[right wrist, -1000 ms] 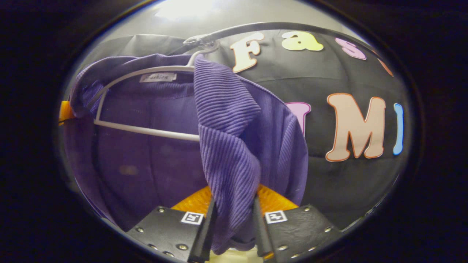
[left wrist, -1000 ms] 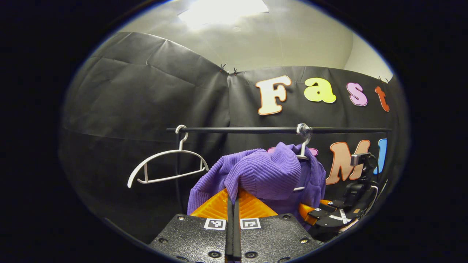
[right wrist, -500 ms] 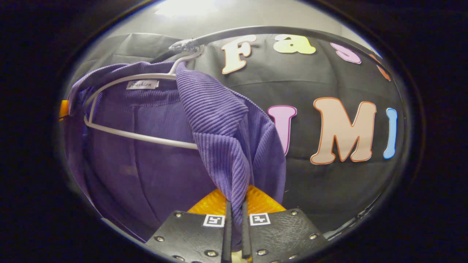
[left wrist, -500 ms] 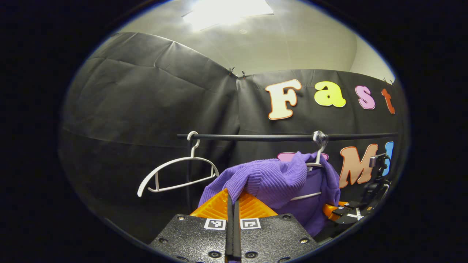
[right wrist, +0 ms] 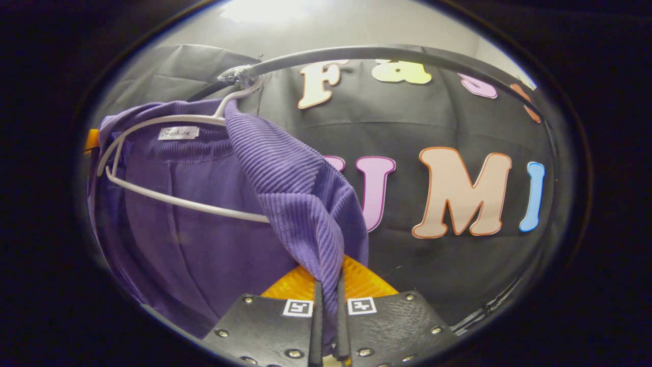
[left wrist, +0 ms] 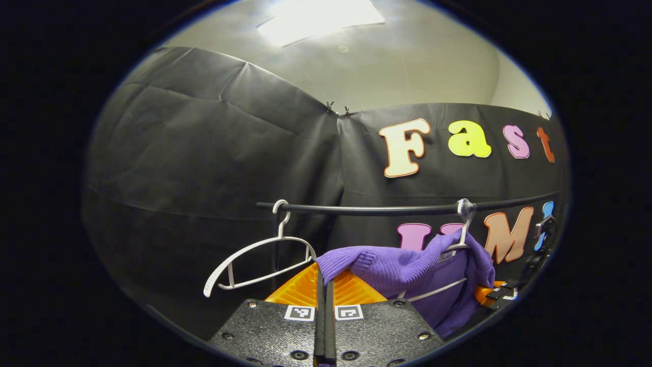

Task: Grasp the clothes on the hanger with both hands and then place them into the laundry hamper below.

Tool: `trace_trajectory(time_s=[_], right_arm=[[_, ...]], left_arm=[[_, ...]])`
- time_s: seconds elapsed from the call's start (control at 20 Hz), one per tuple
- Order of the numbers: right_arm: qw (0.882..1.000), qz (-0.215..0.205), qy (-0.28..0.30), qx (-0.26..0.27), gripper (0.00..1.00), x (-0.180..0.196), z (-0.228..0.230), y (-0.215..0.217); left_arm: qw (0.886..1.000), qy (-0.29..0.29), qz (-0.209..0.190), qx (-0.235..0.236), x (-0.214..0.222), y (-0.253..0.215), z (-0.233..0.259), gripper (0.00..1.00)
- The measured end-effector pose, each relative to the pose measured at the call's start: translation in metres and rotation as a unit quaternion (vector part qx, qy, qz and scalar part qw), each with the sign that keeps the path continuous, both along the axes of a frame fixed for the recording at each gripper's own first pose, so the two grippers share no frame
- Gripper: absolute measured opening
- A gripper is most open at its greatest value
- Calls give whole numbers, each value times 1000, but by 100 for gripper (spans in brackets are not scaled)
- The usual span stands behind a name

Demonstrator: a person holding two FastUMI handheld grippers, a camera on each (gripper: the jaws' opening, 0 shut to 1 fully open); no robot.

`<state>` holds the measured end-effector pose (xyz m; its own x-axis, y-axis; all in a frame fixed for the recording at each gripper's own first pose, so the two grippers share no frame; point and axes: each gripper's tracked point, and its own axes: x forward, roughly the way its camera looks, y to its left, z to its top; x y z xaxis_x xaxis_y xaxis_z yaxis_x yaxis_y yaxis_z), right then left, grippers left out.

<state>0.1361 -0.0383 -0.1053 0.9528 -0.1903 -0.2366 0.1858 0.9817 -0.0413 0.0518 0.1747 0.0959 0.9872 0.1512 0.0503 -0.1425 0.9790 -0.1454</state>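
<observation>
1. In the left gripper view, the left gripper (left wrist: 324, 306) has its fingers pressed together on the sleeve end of the purple sweater (left wrist: 402, 265); the cloth stretches from the fingers up and right toward its hanger (left wrist: 448, 270).
2. In the right gripper view, the right gripper (right wrist: 328, 311) pinches a ribbed fold of the sweater (right wrist: 295, 193) between fingers that are nearly closed, with cloth hanging down into the narrow gap.
3. The sweater is on its white hanger (right wrist: 168, 168), which hooks over the black rail (right wrist: 387, 52) at upper left; one shoulder is pulled off toward the right fingers.
4. In the left gripper view, a bare hanger (left wrist: 260, 257) hangs on the rail (left wrist: 387, 209), left of the sweater and apart from it, tilted.
5. The right gripper (left wrist: 496, 294) shows at the sweater's far right edge.
6. Behind the rail is the booth wall (left wrist: 204, 153), with open room between the two hangers.
</observation>
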Motion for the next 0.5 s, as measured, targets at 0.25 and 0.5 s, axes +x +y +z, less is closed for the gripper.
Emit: trace_trajectory(time_s=[0.25,0.5], right_arm=[[1000,-4,-7,-7,11,-4,5,-8],[1000,-21,-18,-11,11,-2,14,-20]], left_arm=[[1000,2,-5,5,15,12,0,0],[1000,7,-13,16,32,16,-6,0]])
